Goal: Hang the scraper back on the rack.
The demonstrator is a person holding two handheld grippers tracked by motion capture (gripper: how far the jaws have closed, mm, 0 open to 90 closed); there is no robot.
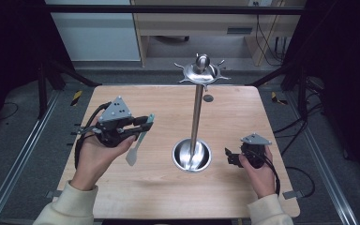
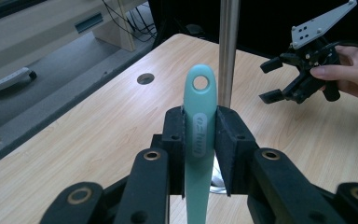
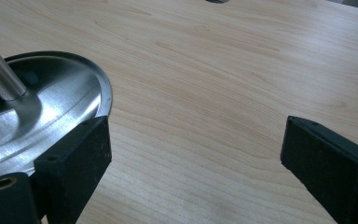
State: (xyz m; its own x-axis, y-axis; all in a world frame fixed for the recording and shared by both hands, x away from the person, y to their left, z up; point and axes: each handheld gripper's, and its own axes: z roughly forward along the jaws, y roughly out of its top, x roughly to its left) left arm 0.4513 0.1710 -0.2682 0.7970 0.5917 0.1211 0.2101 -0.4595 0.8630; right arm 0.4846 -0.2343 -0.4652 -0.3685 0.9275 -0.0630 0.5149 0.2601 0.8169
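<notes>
Mint-green spatula (image 2: 199,140), clamped at mid-handle in left gripper (image 1: 139,123) jaws, hanging-hole end toward steel rack pole (image 1: 196,119) just beyond, blade trailing low over counter (image 1: 243,112); right gripper (image 1: 230,157), jaws wide and empty, beside rack base (image 1: 192,155), opposite side.

- We see a light wooden table (image 1: 122,98) with rounded corners at the centre, a small round hole (image 1: 208,98) near its 12 o'clock edge.
- Grey floor (image 1: 23,154) surrounds it, with metal rails (image 1: 16,164) at 9 and 3 o'clock.
- At 12 o'clock stands pale wooden furniture (image 1: 192,23); black cables (image 1: 267,42) hang at 1 o'clock.
</notes>
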